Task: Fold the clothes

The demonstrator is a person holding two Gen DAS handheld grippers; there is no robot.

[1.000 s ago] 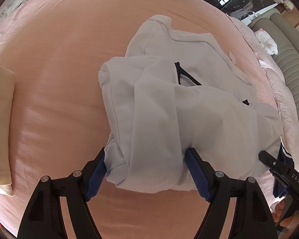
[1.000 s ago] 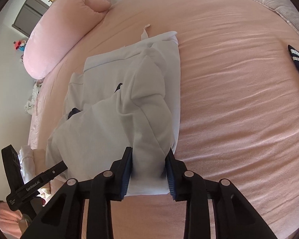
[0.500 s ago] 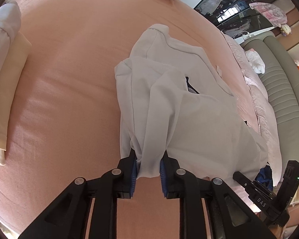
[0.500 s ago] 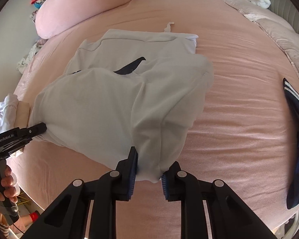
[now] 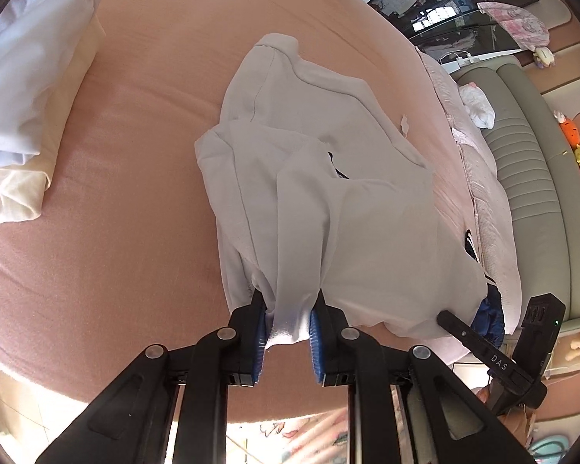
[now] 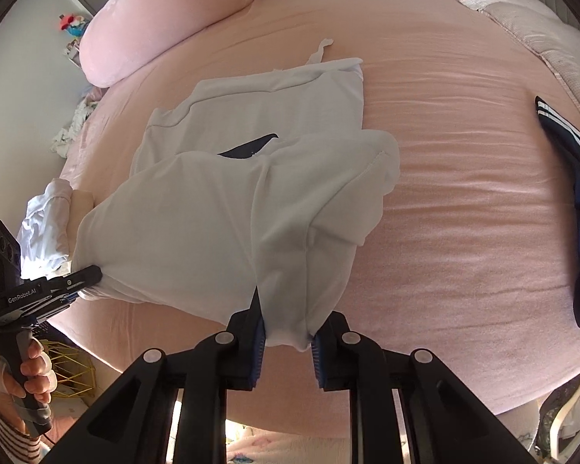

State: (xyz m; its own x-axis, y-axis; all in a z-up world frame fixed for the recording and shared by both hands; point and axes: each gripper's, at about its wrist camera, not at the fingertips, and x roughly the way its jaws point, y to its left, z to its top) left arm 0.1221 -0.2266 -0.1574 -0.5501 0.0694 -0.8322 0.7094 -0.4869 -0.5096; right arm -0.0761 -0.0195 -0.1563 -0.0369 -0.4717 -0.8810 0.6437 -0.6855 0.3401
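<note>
Now both tongs, left (image 5: 288, 324) and right (image 6: 287, 334), pinch the white garment's (image 6: 220, 208) near edge.

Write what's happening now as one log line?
stage: folding | left gripper: shut on white garment | right gripper: shut on white garment | surface: pink bed

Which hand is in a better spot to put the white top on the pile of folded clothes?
Probably the left. Both grippers are clamped on the white top, but the folded pile lies on the left gripper's side; the right gripper is nearer the navy garment.
</note>
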